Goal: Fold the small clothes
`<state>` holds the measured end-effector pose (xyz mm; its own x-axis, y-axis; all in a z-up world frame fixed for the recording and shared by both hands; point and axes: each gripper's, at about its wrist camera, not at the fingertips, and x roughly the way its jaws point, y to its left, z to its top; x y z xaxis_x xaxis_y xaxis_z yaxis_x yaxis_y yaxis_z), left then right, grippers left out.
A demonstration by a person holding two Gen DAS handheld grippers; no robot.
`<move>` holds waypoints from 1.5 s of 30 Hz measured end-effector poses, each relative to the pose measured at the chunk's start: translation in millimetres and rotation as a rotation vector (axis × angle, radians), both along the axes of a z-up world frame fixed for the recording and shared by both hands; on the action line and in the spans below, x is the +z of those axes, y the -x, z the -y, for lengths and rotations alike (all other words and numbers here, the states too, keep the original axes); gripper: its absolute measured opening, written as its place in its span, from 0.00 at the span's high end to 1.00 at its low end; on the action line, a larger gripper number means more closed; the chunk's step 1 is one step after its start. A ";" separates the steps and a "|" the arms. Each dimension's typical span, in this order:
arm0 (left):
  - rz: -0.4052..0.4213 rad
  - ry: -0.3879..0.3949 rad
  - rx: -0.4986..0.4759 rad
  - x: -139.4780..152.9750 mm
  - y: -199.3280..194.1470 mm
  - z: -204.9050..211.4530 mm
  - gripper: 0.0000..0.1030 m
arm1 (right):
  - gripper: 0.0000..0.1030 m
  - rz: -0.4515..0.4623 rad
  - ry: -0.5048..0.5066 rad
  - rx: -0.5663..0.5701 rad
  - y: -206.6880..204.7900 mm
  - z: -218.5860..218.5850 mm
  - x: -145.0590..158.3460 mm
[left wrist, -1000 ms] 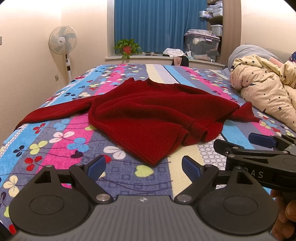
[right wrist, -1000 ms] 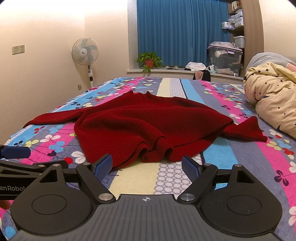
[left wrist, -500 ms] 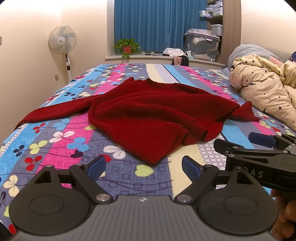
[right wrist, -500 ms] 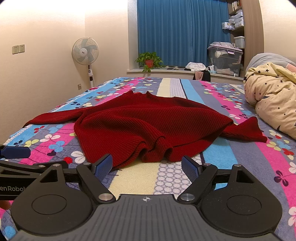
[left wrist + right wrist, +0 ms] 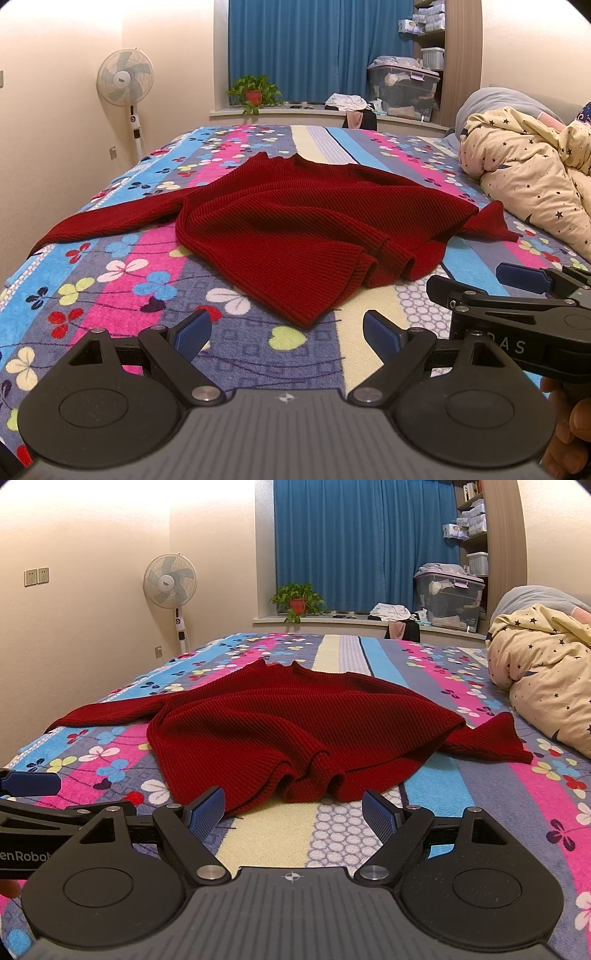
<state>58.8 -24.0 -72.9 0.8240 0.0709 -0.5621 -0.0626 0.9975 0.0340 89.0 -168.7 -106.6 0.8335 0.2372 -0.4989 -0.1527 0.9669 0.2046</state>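
A dark red knitted sweater (image 5: 295, 225) lies spread and rumpled on the bed, neck away from me, one sleeve out to the left, the other to the right; its near hem is bunched. It also shows in the right wrist view (image 5: 295, 734). My left gripper (image 5: 287, 334) is open and empty, just short of the hem's near corner. My right gripper (image 5: 293, 810) is open and empty, close in front of the bunched hem. The right gripper shows at the right of the left wrist view (image 5: 517, 295); the left gripper shows at the left of the right wrist view (image 5: 33, 786).
The bed has a striped floral cover (image 5: 122, 280). A cream star-print duvet (image 5: 535, 184) is heaped along the right side. A standing fan (image 5: 125, 81) is by the left wall. A plant (image 5: 255, 92) and a storage box (image 5: 402, 86) stand on the window ledge.
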 end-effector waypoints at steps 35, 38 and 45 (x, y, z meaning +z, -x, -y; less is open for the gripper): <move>-0.127 0.017 0.052 -27.4 -25.3 -29.6 0.48 | 0.35 -0.041 -0.040 -0.122 -13.9 20.3 5.7; -0.145 0.043 0.056 -29.9 -46.4 -37.5 0.48 | 0.58 -0.057 -0.071 -0.107 -17.3 26.9 5.9; -0.256 0.231 0.150 -68.9 -123.1 -43.5 0.44 | 0.60 -0.091 -0.125 -0.125 -21.3 41.3 2.6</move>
